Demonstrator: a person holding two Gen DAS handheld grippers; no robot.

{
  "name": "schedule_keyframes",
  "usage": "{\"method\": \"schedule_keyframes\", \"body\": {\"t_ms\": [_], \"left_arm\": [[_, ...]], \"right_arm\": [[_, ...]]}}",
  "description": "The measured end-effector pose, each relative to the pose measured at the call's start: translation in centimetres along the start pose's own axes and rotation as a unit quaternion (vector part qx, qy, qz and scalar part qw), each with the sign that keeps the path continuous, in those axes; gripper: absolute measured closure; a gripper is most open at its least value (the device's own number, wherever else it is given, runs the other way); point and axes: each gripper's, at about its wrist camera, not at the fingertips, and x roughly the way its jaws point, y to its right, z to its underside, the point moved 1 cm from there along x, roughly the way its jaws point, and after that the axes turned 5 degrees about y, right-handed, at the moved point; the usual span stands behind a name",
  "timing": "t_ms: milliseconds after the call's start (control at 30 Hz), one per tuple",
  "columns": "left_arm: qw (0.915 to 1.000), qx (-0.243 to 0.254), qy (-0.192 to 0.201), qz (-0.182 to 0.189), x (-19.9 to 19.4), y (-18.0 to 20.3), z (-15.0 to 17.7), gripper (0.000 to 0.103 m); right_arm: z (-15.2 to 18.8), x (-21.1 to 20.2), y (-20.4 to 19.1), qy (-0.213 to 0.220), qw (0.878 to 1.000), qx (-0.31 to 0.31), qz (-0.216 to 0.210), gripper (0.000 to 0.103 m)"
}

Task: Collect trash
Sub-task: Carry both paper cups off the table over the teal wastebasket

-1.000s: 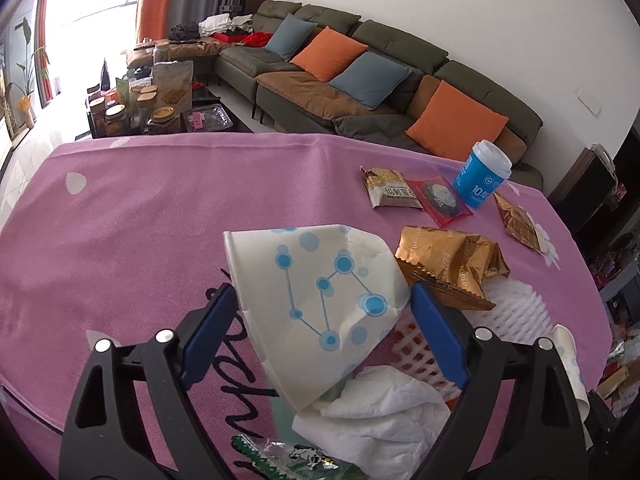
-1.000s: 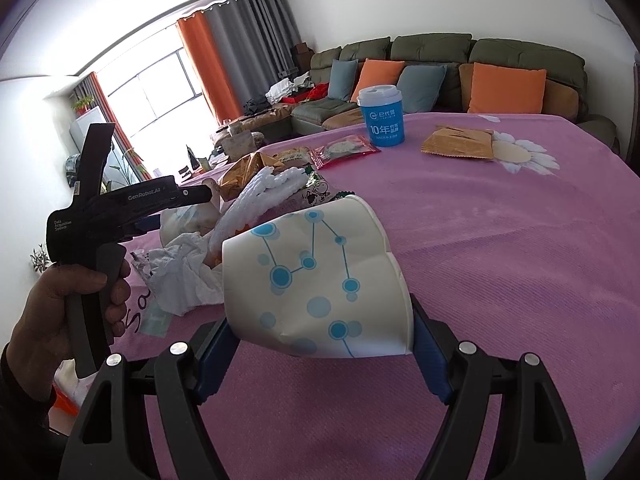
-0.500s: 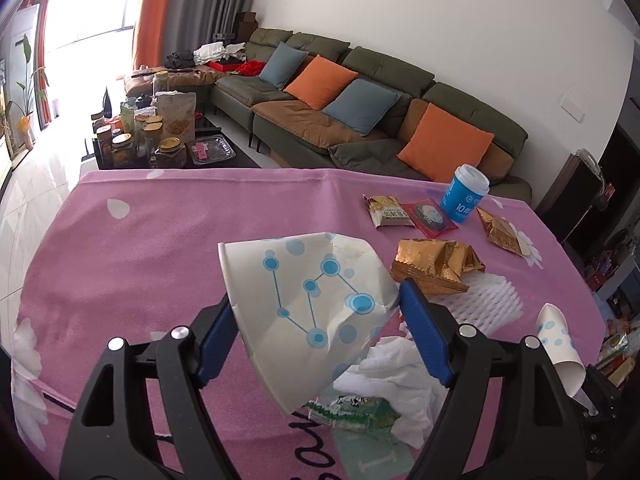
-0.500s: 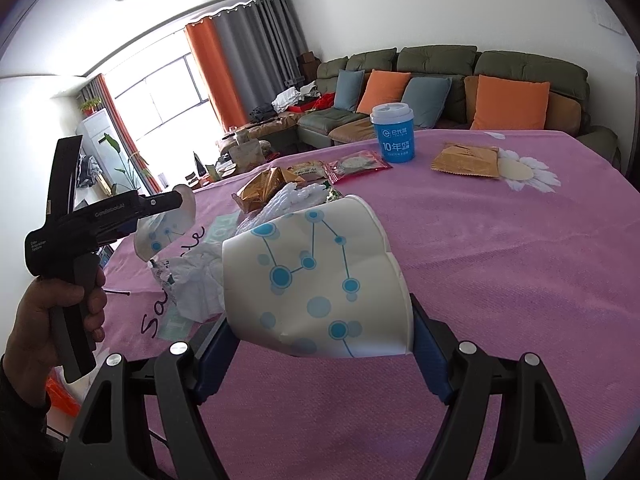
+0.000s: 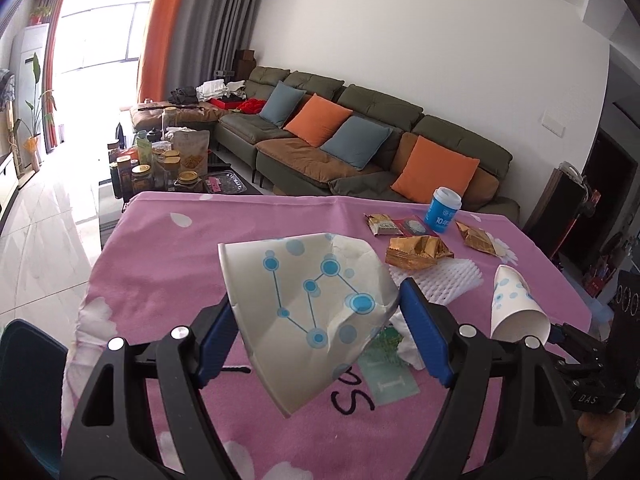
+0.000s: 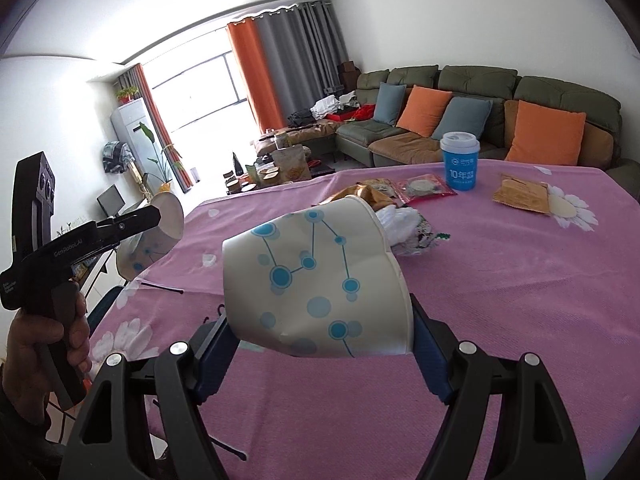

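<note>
My left gripper (image 5: 316, 320) is shut on a crushed white paper cup with blue dots (image 5: 312, 304), held above the pink tablecloth (image 5: 168, 264). My right gripper (image 6: 320, 324) is shut on a second white paper cup with blue dots (image 6: 316, 292), also held off the table. Each gripper shows in the other's view: the right cup in the left wrist view (image 5: 516, 308), the left cup in the right wrist view (image 6: 156, 240). On the table lie gold snack wrappers (image 5: 418, 252), white foam netting (image 5: 444, 280), crumpled tissue (image 5: 404, 348) and a blue coffee cup (image 5: 444, 216).
A green sofa with orange and blue cushions (image 5: 360, 140) stands behind the table. A low table with jars and snack bags (image 5: 172, 164) is at the far left. A blue chair (image 5: 28, 392) sits at the table's near left corner.
Both grippers have lifted and pulled back from the trash pile with their cups still held. The left one has risen well above the table and moved left, away from the tissue and wrappers.
</note>
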Motion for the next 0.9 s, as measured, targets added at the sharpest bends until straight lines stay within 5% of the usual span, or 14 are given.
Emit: {"method": "schedule_keyframes", "body": {"t_ms": [900], "left_arm": [[0.9868,-0.058,0.070,-0.134,-21.0,-12.9,5.0,0.026]], "right_arm": [[-0.9,1.7,-19.1,0.009,0.979,-0.149,-0.141,0.027]]}}
